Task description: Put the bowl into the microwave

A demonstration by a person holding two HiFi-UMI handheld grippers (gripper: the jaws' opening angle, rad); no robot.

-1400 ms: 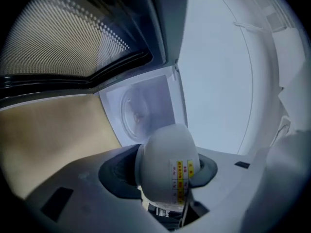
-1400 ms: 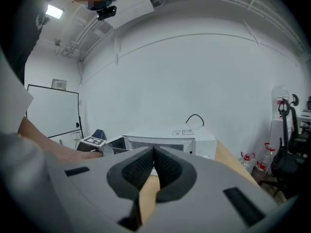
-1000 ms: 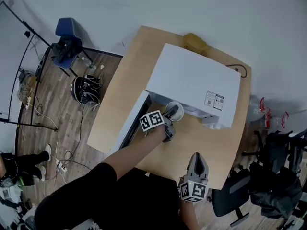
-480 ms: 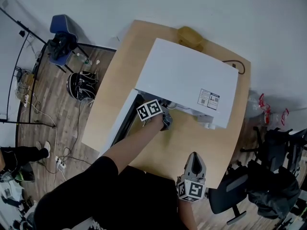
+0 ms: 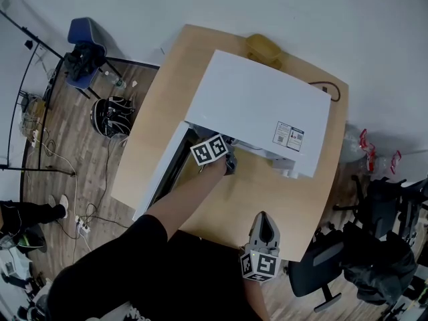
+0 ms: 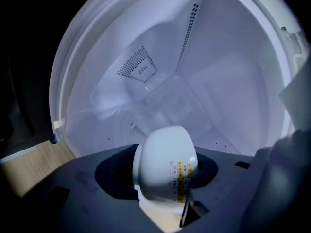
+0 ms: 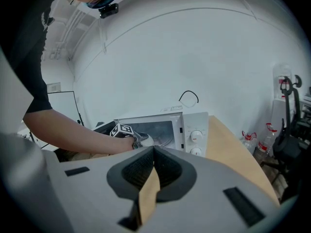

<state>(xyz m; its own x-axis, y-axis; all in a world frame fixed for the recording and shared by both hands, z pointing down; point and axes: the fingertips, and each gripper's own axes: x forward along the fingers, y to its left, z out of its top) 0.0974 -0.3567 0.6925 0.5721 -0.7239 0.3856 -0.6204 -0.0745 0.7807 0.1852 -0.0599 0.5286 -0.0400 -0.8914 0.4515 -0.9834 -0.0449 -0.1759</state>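
Looks like a makeshift recording lab or office room, not a home kitchen. Has a white box-shaped microwave (image 5: 261, 116) standing alone on a pale wooden table (image 5: 167, 105) against a bare white wall (image 5: 200, 5). Shows thin black tripod stands (image 5: 37, 172), loose cables (image 5: 75, 202) and a white power strip (image 5: 83, 227) across the brown wood-plank floor (image 5: 100, 186), plus a blue chair (image 5: 80, 32) piled with black gear, a black swivel office chair (image 5: 321, 273) and red-labelled plastic bottles (image 5: 364, 142) by the wall

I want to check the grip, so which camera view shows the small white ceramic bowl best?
The left gripper view: the small white ceramic bowl fills the centre, clamped in the left claw, at the white microwave's opening. The right gripper view shows only a small white edge. The head view hides it.
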